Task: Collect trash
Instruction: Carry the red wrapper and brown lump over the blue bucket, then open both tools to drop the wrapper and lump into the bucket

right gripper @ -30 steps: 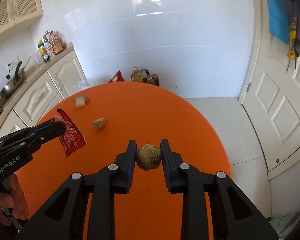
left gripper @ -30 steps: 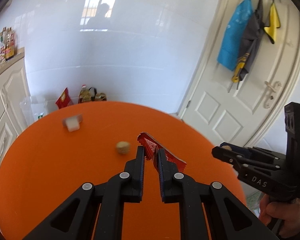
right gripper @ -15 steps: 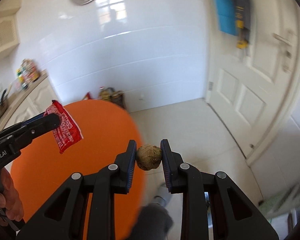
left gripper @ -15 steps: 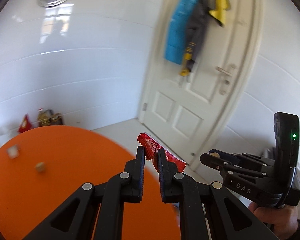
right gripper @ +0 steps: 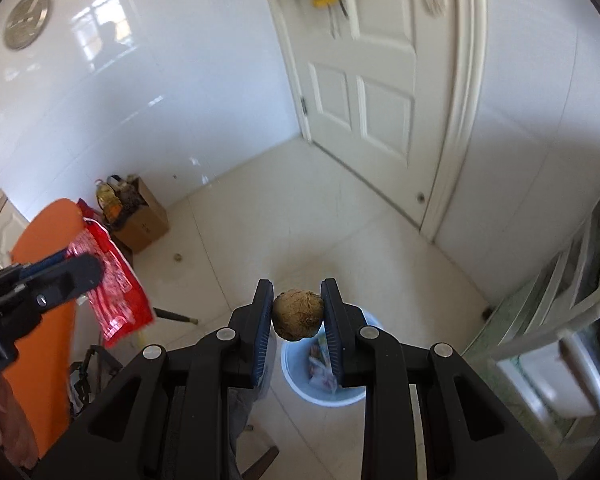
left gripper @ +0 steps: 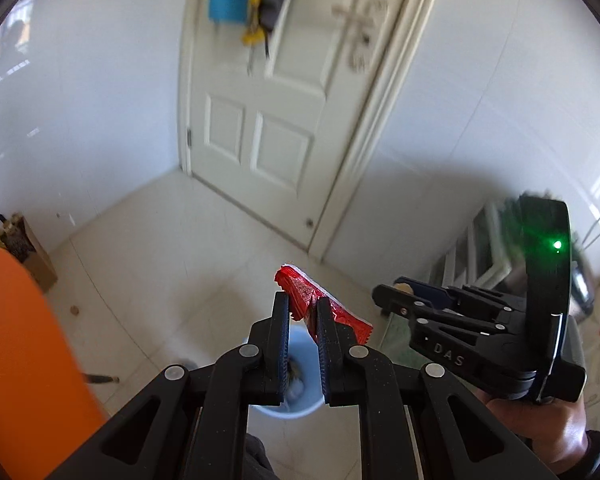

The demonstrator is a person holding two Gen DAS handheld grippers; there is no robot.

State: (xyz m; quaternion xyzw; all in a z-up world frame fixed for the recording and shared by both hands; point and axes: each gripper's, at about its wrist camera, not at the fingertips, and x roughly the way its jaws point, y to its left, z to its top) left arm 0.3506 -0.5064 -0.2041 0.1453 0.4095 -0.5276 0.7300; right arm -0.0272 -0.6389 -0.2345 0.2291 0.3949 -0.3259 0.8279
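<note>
My left gripper (left gripper: 302,300) is shut on a red snack wrapper (left gripper: 300,285), held in the air above a light blue trash bin (left gripper: 305,407) on the floor. The wrapper also shows in the right wrist view (right gripper: 118,292). My right gripper (right gripper: 298,294) is shut on a brown crumpled ball (right gripper: 298,314), held above the same bin (right gripper: 320,392), which has trash inside. The right gripper also shows in the left wrist view (left gripper: 396,292), to the right of the left one.
The orange round table (left gripper: 16,340) is at the left edge. A cardboard box (right gripper: 142,220) with bottles stands by the white wall. A white door (left gripper: 276,112) is ahead. A white rack (right gripper: 560,312) stands at the right. The floor is pale tile.
Both grippers have swung right, away from the orange table, and now hang over the floor above the blue bin. Each still holds its piece of trash.
</note>
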